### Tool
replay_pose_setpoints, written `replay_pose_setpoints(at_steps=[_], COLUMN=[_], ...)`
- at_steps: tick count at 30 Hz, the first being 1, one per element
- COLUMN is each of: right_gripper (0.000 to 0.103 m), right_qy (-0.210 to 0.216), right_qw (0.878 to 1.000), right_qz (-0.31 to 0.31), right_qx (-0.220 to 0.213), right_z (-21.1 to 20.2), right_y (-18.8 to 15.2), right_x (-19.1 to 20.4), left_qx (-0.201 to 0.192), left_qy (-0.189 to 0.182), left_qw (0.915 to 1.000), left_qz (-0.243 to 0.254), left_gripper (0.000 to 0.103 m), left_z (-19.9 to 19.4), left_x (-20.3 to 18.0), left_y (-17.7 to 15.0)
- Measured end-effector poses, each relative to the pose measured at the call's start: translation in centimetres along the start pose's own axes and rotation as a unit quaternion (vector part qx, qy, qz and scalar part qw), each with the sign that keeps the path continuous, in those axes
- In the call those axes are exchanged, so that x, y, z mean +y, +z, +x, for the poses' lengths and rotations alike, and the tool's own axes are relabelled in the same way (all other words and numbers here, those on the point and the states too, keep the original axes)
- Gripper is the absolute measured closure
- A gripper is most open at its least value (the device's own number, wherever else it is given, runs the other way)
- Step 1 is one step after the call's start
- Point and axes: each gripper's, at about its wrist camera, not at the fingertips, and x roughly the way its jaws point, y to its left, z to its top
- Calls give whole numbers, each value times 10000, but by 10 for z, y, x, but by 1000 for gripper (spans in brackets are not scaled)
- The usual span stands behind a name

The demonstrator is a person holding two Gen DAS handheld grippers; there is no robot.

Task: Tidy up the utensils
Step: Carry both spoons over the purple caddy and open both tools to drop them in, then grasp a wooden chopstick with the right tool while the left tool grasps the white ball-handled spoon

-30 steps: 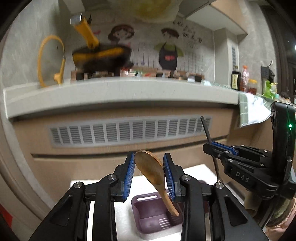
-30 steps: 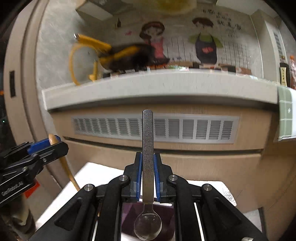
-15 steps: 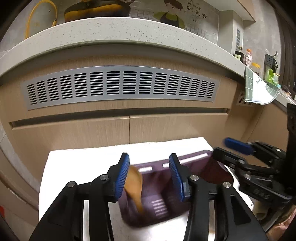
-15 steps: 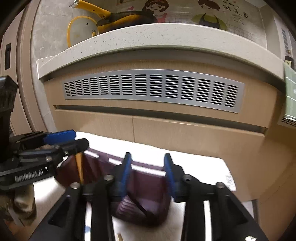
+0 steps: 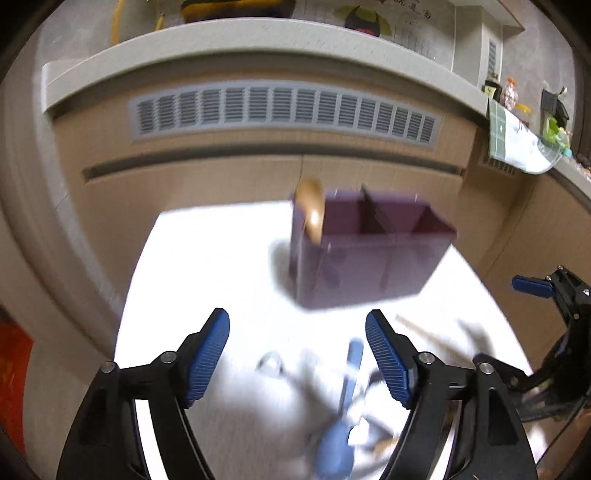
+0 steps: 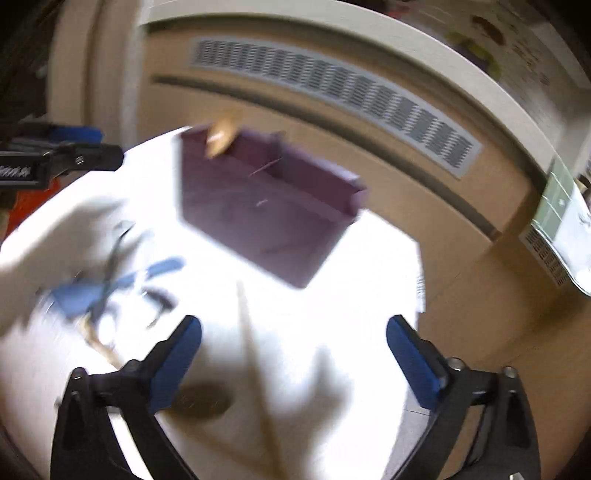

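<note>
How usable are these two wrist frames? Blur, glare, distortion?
Left wrist: table blown out white, loose utensils near the camera smeared, purple holder soft. Right wrist: heavier motion blur, holder streaked, tabletop overexposed with hard gripper shadows. Both: strong fisheye bending of the counter edge.

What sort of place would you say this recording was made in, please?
Most likely a home kitchen. A pale countertop runs above wooden cabinet fronts with a vent grille, bottles stand on the counter, and a purple utensil caddy sits on a white table.
</note>
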Motion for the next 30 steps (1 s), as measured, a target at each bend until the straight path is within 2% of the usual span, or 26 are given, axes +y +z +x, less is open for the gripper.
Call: replay_pose_setpoints(at_steps=[2, 3, 4, 6, 7, 8, 14, 16, 18, 20, 23, 29, 30], right_gripper=[6, 25, 58, 88, 88, 88, 88, 83, 83, 84, 97, 98, 98], right_qy=[360, 534, 687, 1123, 1352, 1403, 1414, 1523, 1654, 1705, 1818, 1755, 1760], right_qw=[9993, 9983, 9968, 9910, 9874, 9864, 9846, 9819, 9784, 9765, 9747, 9736, 9725], right_qz=[-114, -239, -356, -458, -419, -419, -615, -613, -606, -423, 106, 1015, 1139], right_qx=[27, 76, 186, 563, 707, 749, 825, 945, 1083, 1245, 1298, 1052, 1012], right_z=[-6, -8, -8, -2, 2, 4, 22, 31, 35, 43, 51, 41, 39], right_y=[-6, -11, -14, -16, -16, -15, -11, -7, -8, -8, -2, -2, -3], right_x=[13, 22, 30, 39, 42, 44, 54, 53, 57, 56, 44, 6, 0], left_qx=[157, 228, 314, 465, 514, 576, 861, 922, 952, 964, 1011, 956, 905], left_qy=[39, 59, 84, 156, 180, 204, 257, 275, 262, 214, 93, -240, -336], left_qw=[9998, 9997, 9994, 9987, 9984, 9980, 9947, 9940, 9938, 9938, 9937, 9946, 9949], left_qz=[-65, -87, -98, -109, -122, -162, -500, -518, -519, -516, -470, -332, -302], left_gripper=[25, 24, 24, 24, 24, 24, 24, 24, 24, 24, 24, 25, 28], left_z=[-9, -11, -14, -19, -21, -24, -29, -29, -29, -29, -26, -22, -20], left_x=[4, 5, 7, 11, 11, 15, 34, 37, 38, 37, 31, 18, 16], left_y=[-21, -29, -37, -53, -56, -63, -85, -89, -90, -90, -90, -83, -80])
